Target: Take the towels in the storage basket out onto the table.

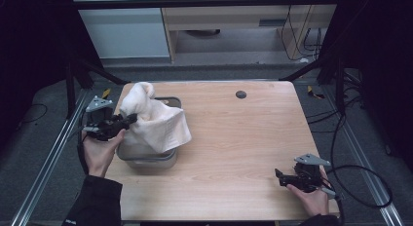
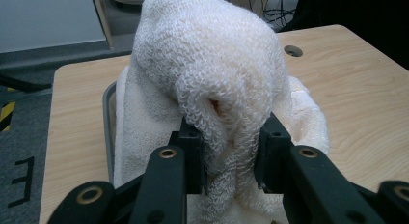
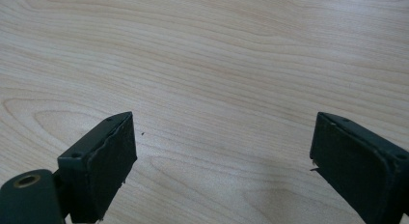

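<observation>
A cream terry towel (image 1: 153,119) hangs bunched over a grey metal tray (image 1: 148,160) at the table's left side. My left gripper (image 1: 131,120) is shut on a thick fold of the towel (image 2: 217,79) and holds it lifted, with cloth draping down into the tray (image 2: 109,122). Both black pads (image 2: 193,151) press into the fold. Near the table's front right corner my right gripper (image 1: 278,175) rests low over the bare wood, and its jaws stand wide apart with nothing between them. In the right gripper view its pads (image 3: 108,161) frame plain wood grain (image 3: 217,89).
The wooden table (image 1: 234,138) has a small dark round hole (image 1: 240,94) near its far edge. Metal rails (image 1: 46,162) run along both sides, and black cables (image 1: 360,187) loop on the floor at the right. Dark frame legs stand at the far corners.
</observation>
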Tool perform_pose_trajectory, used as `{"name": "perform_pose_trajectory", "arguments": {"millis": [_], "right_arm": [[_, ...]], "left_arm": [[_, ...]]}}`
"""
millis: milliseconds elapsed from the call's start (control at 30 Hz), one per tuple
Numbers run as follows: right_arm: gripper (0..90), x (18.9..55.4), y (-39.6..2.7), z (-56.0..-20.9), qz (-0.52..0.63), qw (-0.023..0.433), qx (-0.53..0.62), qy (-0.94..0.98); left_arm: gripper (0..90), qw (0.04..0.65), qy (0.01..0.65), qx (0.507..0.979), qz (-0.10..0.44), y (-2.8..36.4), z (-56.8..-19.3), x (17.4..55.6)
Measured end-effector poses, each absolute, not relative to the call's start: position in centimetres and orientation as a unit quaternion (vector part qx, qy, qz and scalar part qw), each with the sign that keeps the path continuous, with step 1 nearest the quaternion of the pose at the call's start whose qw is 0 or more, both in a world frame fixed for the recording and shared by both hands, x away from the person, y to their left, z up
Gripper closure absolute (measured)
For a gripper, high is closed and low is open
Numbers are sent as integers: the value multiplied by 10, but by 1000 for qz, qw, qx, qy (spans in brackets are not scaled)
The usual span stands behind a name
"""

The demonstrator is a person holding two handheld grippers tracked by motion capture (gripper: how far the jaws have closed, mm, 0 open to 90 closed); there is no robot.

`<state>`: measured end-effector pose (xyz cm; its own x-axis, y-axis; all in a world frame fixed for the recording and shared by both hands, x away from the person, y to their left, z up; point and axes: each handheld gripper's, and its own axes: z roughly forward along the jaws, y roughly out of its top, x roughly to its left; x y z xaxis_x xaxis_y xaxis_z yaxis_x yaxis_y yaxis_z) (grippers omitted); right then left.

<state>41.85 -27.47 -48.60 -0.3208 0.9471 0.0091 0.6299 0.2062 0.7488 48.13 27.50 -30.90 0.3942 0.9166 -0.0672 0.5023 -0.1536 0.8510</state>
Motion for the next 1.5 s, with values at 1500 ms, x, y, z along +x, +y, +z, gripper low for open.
{"name": "perform_pose_trajectory", "arguments": {"millis": [1500], "right_arm": [[91,416,-283,-483,340,245,543,727]], "left_arm": [[689,458,407,760,218,203,-279,469]]}}
